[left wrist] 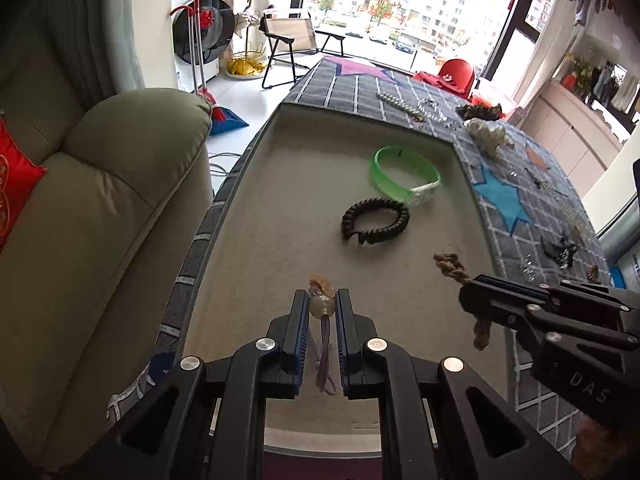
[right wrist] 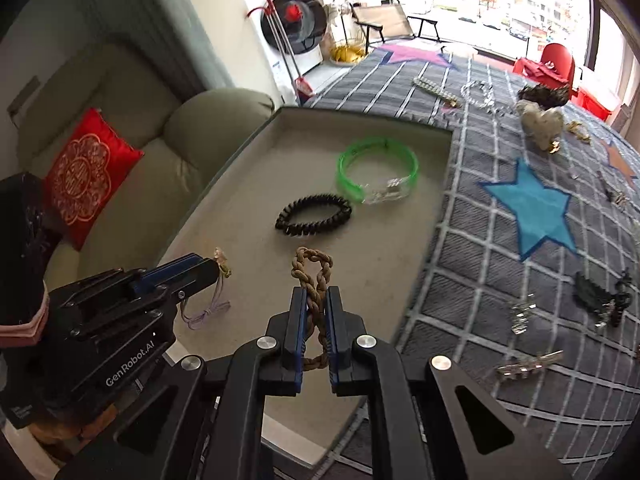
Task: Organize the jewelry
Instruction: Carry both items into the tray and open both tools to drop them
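A beige tray (left wrist: 280,184) (right wrist: 256,184) lies on a grey grid cloth. In it lie a green bangle (left wrist: 404,174) (right wrist: 376,174) and a black coiled bracelet (left wrist: 376,220) (right wrist: 314,215). My left gripper (left wrist: 322,300) (right wrist: 218,266) is shut on a beaded bracelet with purple cord (left wrist: 322,306) (right wrist: 208,312), held over the tray's near part. My right gripper (right wrist: 314,300) (left wrist: 466,284) is shut on a tan braided rope bracelet (right wrist: 312,272) (left wrist: 452,266), held over the tray's near right side.
Loose jewelry lies on the cloth right of the tray: a pearl strand (right wrist: 434,88), a heart-shaped stone (right wrist: 540,124), hair clips (right wrist: 528,364) and dark pieces (right wrist: 600,296). A beige sofa (left wrist: 100,200) with a red cushion (right wrist: 86,176) stands to the left.
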